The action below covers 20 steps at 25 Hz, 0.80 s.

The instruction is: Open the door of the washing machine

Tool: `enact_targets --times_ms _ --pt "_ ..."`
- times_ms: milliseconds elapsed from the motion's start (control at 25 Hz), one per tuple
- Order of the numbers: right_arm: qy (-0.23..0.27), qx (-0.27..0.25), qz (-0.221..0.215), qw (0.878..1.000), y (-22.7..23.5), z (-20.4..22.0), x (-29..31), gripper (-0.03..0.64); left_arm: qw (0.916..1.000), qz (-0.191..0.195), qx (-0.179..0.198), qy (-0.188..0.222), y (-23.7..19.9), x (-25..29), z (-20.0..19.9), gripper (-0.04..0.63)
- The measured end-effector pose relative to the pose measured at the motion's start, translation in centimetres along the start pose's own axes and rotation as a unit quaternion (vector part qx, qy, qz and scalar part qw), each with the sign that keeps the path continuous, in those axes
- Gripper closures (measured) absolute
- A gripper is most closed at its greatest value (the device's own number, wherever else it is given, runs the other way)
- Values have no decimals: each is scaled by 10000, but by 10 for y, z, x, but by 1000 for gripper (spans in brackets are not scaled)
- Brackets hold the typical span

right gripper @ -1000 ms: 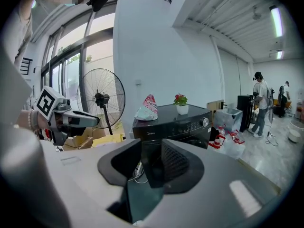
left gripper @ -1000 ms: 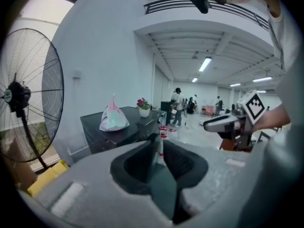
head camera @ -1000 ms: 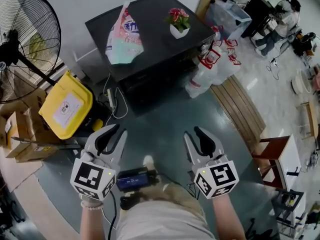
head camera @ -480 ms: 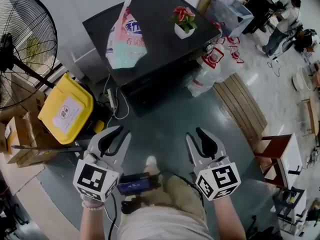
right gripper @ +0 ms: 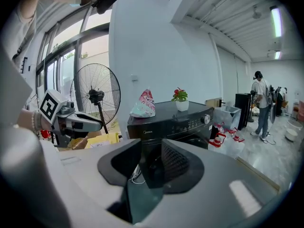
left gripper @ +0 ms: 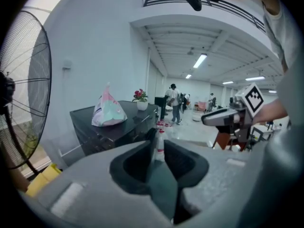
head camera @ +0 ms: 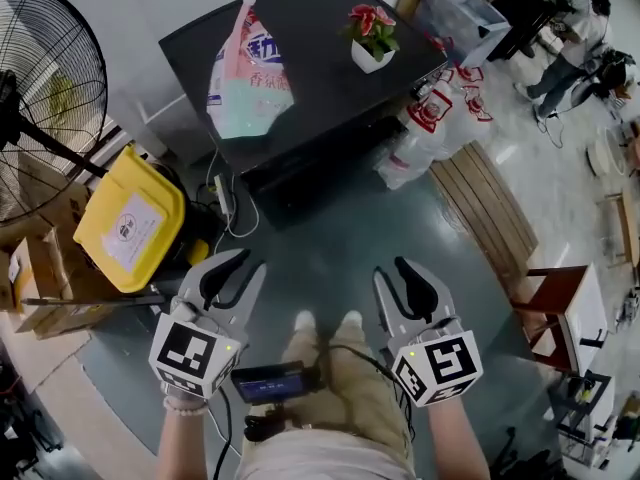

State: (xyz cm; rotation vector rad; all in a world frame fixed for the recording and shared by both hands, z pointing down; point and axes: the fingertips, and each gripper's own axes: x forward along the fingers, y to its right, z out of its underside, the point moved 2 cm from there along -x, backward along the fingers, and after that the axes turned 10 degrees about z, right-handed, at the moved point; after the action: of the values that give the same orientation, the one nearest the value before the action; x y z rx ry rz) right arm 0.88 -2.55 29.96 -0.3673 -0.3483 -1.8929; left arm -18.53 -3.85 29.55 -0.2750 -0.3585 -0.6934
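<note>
The black washing machine (head camera: 310, 43) stands at the top middle of the head view, with a detergent bag (head camera: 245, 73) and a potted red flower (head camera: 370, 36) on its lid. Its front (right gripper: 178, 122) faces me in the right gripper view; the door is mostly hidden behind the jaws. My left gripper (head camera: 232, 270) hovers over the floor well short of the machine, jaws opening with nothing between them. To its right, my right gripper (head camera: 397, 274) is level with it, open and empty, also clear of the machine.
A big standing fan (head camera: 40, 98), a yellow bin (head camera: 130, 223) and cardboard boxes (head camera: 40, 268) are on the left. White jugs (head camera: 425, 133), a wooden pallet (head camera: 480, 218) and a brown stool (head camera: 545, 303) lie right of the machine. People (head camera: 575, 28) stand far right.
Both grippers have sunk a little in the head view and the machine has shifted up. The person's feet have stepped forward; both shoes now show between the grippers.
</note>
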Motion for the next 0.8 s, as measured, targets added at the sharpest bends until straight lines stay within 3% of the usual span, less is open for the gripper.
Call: enact_targets --times_ms 800 --pt "-260 -99 -172 9995 17 37 45 499 9994 226 49 -259 -21 72 47 486"
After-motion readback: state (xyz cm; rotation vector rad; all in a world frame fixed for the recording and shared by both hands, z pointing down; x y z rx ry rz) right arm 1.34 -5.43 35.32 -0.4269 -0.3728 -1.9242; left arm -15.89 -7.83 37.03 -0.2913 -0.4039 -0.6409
